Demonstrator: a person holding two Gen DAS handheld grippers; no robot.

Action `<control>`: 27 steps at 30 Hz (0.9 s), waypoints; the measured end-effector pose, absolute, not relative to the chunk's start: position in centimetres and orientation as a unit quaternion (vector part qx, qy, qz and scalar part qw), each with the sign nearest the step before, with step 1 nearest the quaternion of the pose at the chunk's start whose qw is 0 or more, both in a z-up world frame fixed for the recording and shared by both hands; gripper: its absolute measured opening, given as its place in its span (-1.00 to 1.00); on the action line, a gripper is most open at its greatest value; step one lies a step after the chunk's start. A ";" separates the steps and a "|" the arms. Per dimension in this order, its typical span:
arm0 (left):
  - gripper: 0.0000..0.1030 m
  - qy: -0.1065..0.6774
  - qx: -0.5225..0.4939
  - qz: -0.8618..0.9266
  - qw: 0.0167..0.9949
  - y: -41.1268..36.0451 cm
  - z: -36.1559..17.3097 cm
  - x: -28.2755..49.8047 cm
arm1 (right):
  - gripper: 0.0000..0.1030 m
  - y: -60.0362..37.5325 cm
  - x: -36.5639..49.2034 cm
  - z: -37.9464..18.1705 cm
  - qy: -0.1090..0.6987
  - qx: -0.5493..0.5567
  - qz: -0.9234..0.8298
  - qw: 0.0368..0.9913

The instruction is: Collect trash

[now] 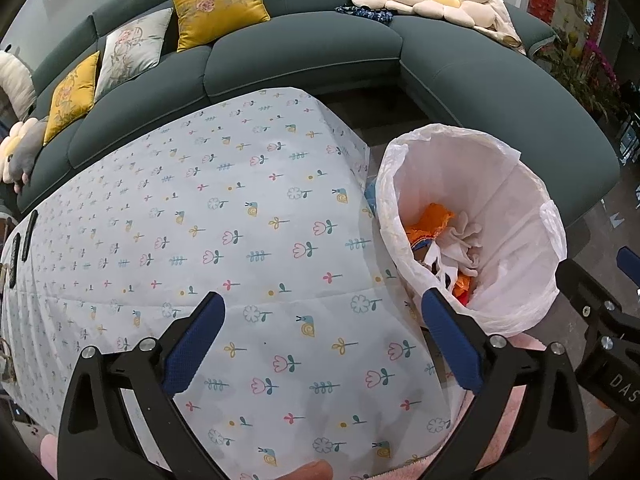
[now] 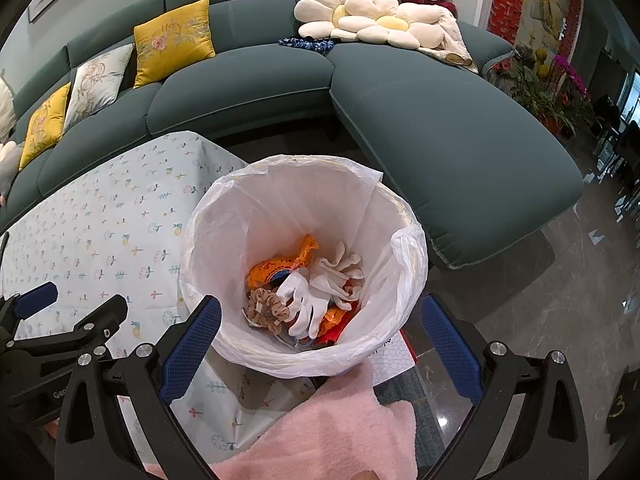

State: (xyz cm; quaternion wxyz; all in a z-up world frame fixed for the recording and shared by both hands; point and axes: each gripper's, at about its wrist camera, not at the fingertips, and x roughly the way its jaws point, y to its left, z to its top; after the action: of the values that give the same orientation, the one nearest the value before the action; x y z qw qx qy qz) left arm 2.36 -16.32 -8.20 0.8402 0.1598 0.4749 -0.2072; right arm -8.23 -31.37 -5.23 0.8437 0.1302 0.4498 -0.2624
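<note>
Both my left claw (image 1: 322,344) and right claw (image 2: 320,344) hang apart, empty; trash (image 2: 308,300) sits in the lined bin (image 2: 208,216) beside the desk (image 1: 240,220); collecting looks finished, so next I'd scan for leftovers.

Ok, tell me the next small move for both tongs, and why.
Probably swing the left tongs left along the table to look for leftovers. Both the left and right tongs are open and empty, the bin already holds gloves and orange wrappers, and the visible tablecloth shows no scraps.
</note>
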 end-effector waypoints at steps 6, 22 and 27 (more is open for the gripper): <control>0.83 0.474 0.162 -0.207 0.840 -16.5 -8.2 2.1 | 0.87 -31.5 -8.2 -5.3 0.451 0.130 -0.263 0.843; 0.83 0.479 0.164 -0.209 0.837 -16.7 -8.5 2.0 | 0.87 -31.4 -8.3 -5.7 0.454 0.128 -0.265 0.841; 0.83 0.481 0.167 -0.206 0.836 -16.9 -8.6 2.0 | 0.87 -31.4 -8.3 -5.8 0.455 0.129 -0.265 0.840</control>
State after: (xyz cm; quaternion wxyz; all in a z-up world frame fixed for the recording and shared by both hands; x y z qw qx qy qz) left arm 1.97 -16.85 -8.65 0.8361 0.1665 0.4807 -0.2056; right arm -8.32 -31.41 -5.78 0.8403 0.1294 0.4547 -0.2655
